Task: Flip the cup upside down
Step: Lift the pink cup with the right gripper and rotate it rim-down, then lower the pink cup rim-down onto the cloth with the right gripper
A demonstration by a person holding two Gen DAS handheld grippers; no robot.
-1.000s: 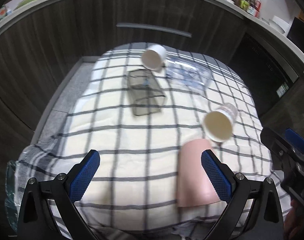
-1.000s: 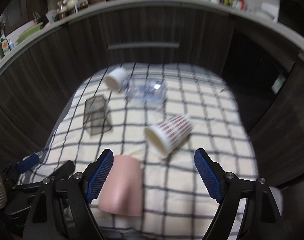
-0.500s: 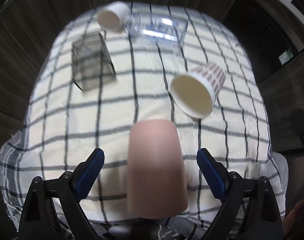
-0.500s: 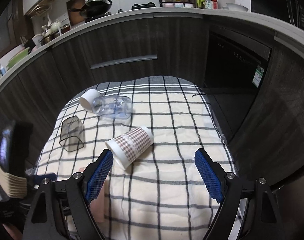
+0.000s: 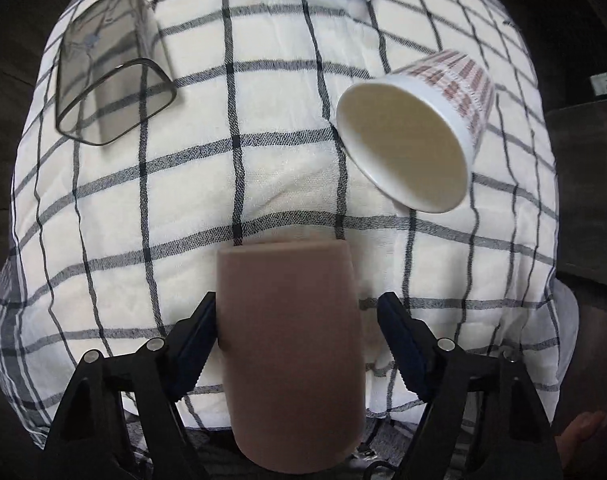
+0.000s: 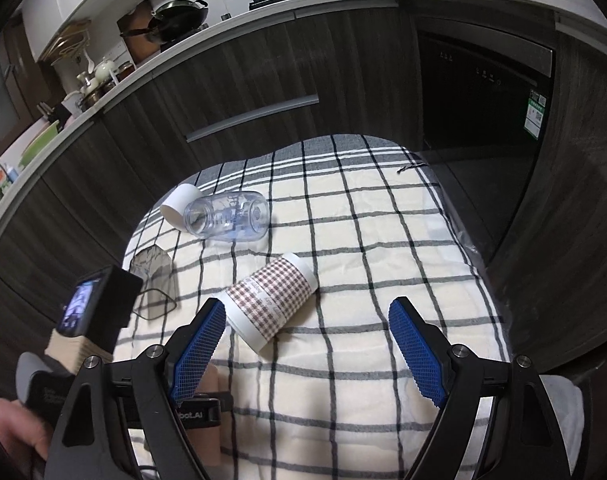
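Note:
A pink cup [image 5: 291,344] lies on its side on the checked cloth [image 5: 191,200], its closed base toward the far side. My left gripper [image 5: 299,340] is open and straddles it; the left finger [image 5: 195,340] touches or nearly touches the cup, the right finger [image 5: 399,344] stands apart. A white cup with a red check pattern [image 5: 415,132] lies on its side just beyond, mouth toward me; it also shows in the right wrist view [image 6: 271,300]. My right gripper [image 6: 307,352] is open and empty, above the cloth near that cup.
A smoky grey square cup [image 5: 107,72] lies at the left, a clear bottle [image 6: 227,216] and a small white cup [image 6: 179,204] lie at the far side. Dark cabinets [image 6: 263,80] stand behind the table. The left hand-held unit [image 6: 91,312] is at the lower left.
My left gripper has moved forward and down so the pink cup now lies between its fingers. My right gripper has risen and pulled back to the right.

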